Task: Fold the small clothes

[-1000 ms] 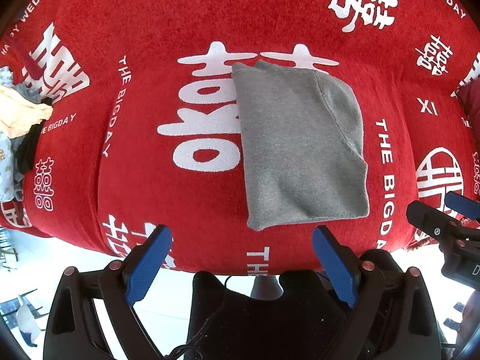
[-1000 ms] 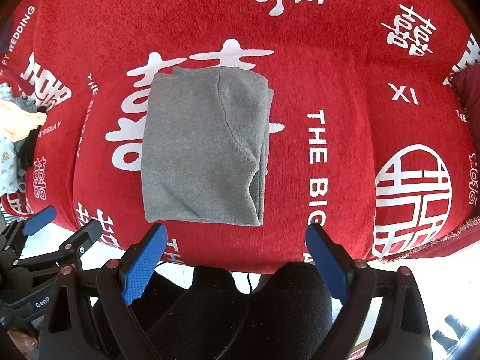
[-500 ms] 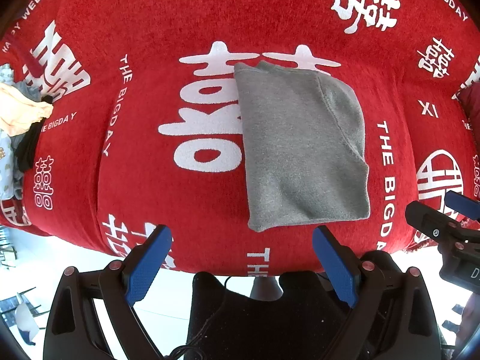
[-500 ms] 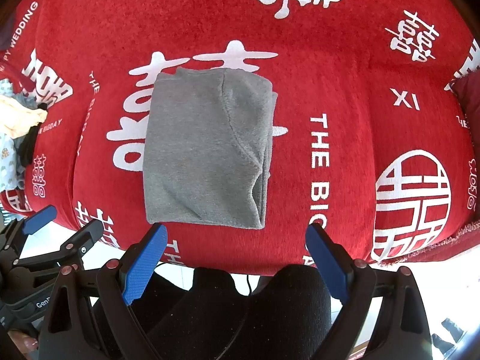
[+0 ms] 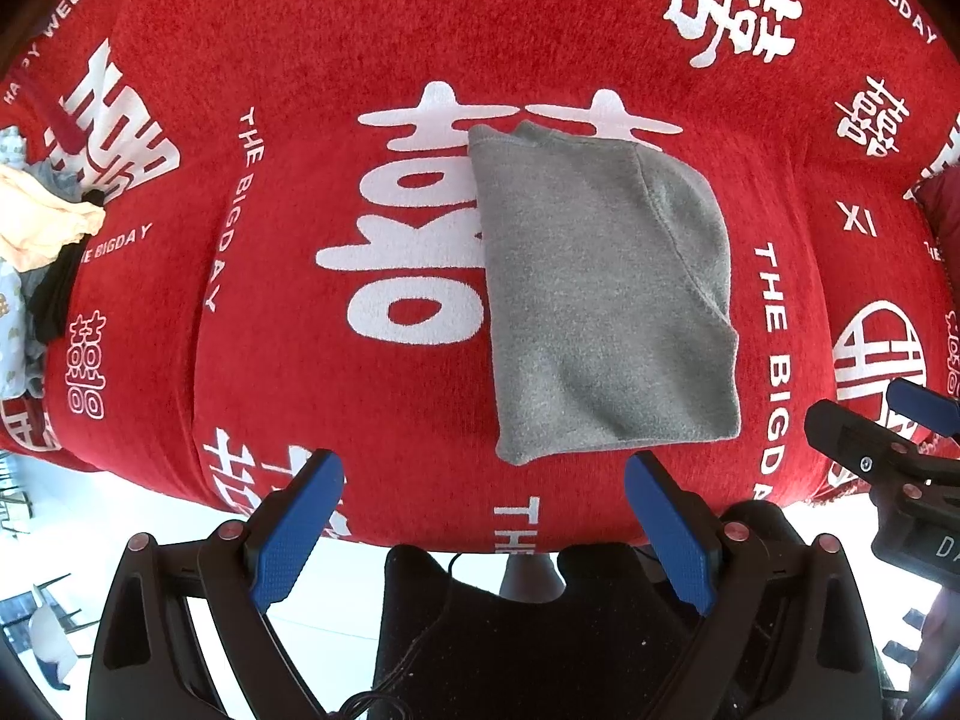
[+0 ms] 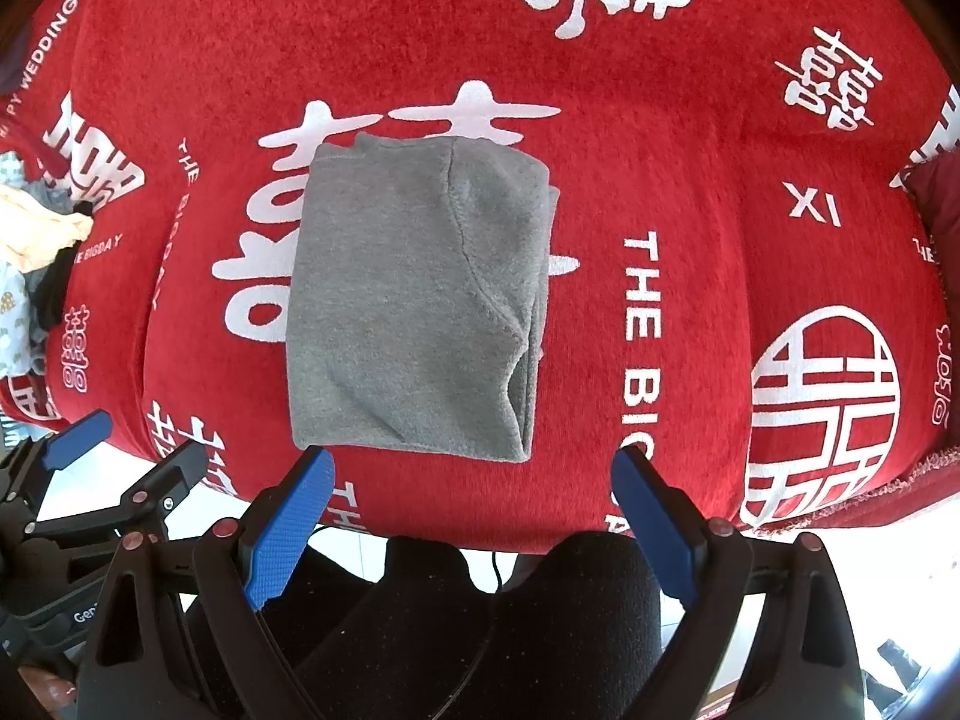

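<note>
The grey garment (image 5: 606, 294) lies folded into a rough rectangle on the red cloth (image 5: 360, 30) that covers the desk, over a large white printed character. In the left wrist view it sits at about 1 o'clock from centre; in the right wrist view (image 6: 420, 312) it sits nearer the middle, towards 11 o'clock. Only the right view shows the stacked layers along its right edge, with a small gap between them near the lower corner. A curved seam crosses its top layer in both views.

The left hand-held gripper (image 5: 483, 495) hangs off the near edge of the desk at 6 o'clock, its blue pads (image 5: 297, 531) wide apart and holding nothing, clear of the garment. The right hand-held gripper (image 6: 471, 492) does the same at 6 o'clock in its own view, blue pads (image 6: 288, 531) spread wide and empty; its left pad tip is just beside the garment's near left corner, and whether it touches cannot be told.

Each view catches the other gripper: the right one at 4 o'clock in the left view, the left one at 8 o'clock in the right view.

A pile of clothes (image 5: 36, 228), yellow, black and patterned, lies at 9 o'clock, well apart from the garment.
</note>
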The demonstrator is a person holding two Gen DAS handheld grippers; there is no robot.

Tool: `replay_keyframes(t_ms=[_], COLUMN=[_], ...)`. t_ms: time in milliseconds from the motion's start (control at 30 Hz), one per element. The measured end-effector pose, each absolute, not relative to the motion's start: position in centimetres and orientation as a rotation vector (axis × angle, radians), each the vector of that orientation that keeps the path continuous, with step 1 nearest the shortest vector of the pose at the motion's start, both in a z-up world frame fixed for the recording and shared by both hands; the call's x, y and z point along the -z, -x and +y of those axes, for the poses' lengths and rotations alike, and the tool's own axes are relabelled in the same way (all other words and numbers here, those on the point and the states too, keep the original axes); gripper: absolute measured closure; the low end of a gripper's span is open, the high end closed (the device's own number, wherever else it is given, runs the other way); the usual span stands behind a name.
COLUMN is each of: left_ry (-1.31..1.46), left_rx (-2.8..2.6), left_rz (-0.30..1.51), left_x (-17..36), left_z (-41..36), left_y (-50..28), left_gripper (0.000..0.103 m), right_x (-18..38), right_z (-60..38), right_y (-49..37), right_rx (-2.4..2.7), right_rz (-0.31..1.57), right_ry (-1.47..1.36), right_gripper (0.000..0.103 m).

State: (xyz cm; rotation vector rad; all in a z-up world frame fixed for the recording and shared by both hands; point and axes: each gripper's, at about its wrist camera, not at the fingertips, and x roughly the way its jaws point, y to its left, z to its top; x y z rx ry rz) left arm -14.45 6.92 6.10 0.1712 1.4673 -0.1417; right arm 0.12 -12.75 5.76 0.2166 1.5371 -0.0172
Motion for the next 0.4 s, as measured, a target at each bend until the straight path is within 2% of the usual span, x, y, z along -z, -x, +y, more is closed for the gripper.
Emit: replay_keyframes(t_ms=[400], left_ry=[-0.149], left_rx=[0.166], left_rz=[1.457], left_x=[-6.01], left_z=[7.33], left_y=[13.99], left_gripper=[0.008], right_x=[-5.55], right_z=[-12.86], right_y=[-0.12], right_rx=[0.018], right_rz=[1.540], right_ry=[-0.214], right_gripper=[0.008])
